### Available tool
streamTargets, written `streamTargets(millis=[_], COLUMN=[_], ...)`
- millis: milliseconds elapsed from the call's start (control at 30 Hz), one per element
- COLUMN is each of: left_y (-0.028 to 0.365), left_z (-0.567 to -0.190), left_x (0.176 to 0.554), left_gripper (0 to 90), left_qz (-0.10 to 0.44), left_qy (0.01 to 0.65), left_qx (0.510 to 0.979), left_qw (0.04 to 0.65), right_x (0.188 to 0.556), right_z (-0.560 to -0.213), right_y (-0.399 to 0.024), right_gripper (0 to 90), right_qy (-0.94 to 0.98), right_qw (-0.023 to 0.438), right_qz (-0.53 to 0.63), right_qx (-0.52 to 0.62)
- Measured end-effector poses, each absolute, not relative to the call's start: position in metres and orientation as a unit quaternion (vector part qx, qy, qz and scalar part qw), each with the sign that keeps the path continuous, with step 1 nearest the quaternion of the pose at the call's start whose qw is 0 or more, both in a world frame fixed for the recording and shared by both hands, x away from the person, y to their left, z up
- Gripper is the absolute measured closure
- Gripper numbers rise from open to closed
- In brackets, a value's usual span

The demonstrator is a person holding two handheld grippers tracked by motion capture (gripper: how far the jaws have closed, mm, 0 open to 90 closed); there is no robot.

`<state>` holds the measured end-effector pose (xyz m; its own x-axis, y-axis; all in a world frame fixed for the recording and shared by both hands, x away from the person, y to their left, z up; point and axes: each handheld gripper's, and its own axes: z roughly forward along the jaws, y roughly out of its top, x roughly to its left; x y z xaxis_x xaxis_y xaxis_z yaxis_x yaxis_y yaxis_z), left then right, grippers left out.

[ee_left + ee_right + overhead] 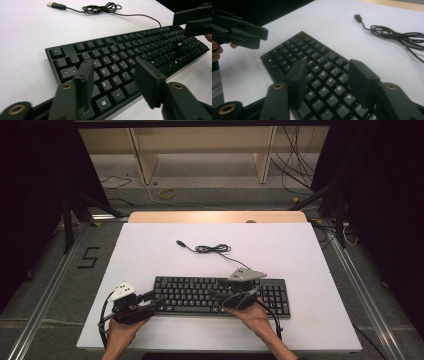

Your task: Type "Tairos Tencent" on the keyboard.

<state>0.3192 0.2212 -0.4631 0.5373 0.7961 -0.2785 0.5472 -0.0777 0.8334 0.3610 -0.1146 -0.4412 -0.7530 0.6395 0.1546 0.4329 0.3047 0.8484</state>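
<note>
Black keyboard [220, 295] lies flat on the white table [150, 255], near its front edge, its cable [212, 249] coiled loosely behind it. My left gripper [116, 80] hovers over the keyboard's left end, jaws parted, nothing between them. My right gripper [327, 77] hangs above the middle keys, jaws likewise apart and gripping nothing.

Black keyboard [220, 295] lying flat on white table, near edge, cable coiled behind
</note>
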Motion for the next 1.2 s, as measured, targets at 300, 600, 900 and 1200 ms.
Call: streamTargets(millis=[300,600,900,1200], left_y=[0.222,0.221,0.221,0.223], left_z=[-0.467,-0.471,-0.473,-0.474], left_x=[0.321,0.324,0.326,0.328], left_gripper=[72.9,87.9,89.0,89.0], left_qz=[0.132,0.127,0.125,0.125], left_qy=[0.466,0.468,0.469,0.476], left_qx=[0.735,0.747,0.753,0.753], left_qw=[0.475,0.454,0.444,0.437], right_x=[0.375,0.387,0.396,0.400], right_z=[-0.446,-0.453,-0.465,-0.471], right_y=[-0.086,-0.061,-0.041,-0.026], right_gripper=[70.3,86.0,90.0,90.0], right_qy=[0.820,0.831,0.841,0.848], right_qw=[0.088,0.076,0.069,0.069], right_qz=[0.461,0.443,0.424,0.408], right_qx=[0.328,0.327,0.330,0.332])
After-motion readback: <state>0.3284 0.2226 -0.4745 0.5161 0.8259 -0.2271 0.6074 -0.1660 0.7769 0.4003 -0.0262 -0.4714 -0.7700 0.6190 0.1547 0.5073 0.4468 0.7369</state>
